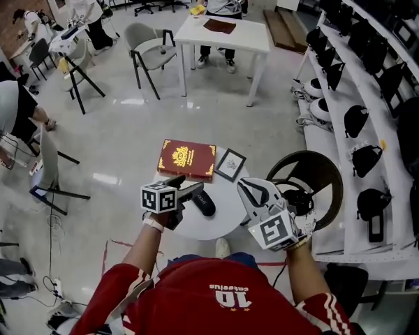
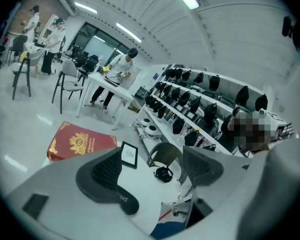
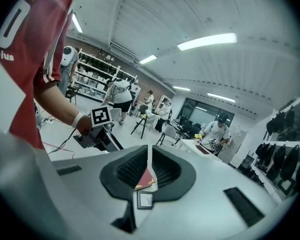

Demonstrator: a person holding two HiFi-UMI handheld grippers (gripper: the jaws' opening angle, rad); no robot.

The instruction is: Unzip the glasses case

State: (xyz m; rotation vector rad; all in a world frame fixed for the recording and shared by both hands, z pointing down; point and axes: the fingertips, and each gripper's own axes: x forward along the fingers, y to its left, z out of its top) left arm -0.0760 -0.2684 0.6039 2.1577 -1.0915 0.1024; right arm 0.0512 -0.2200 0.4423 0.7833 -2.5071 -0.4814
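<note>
We see the glasses case on the round white counter, just on our side of the red book. Left hand-held gripper is also on the near side of the book, right at the case, jaws wide apart and holding nothing; we can't tell if it touches the case. Right hand-held gripper is right of the book, jaws nearly together on nothing.

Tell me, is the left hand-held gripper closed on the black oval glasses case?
No, the left hand-held gripper has its jaws wide apart, and the black oval glasses case lies free on the white table.
</note>
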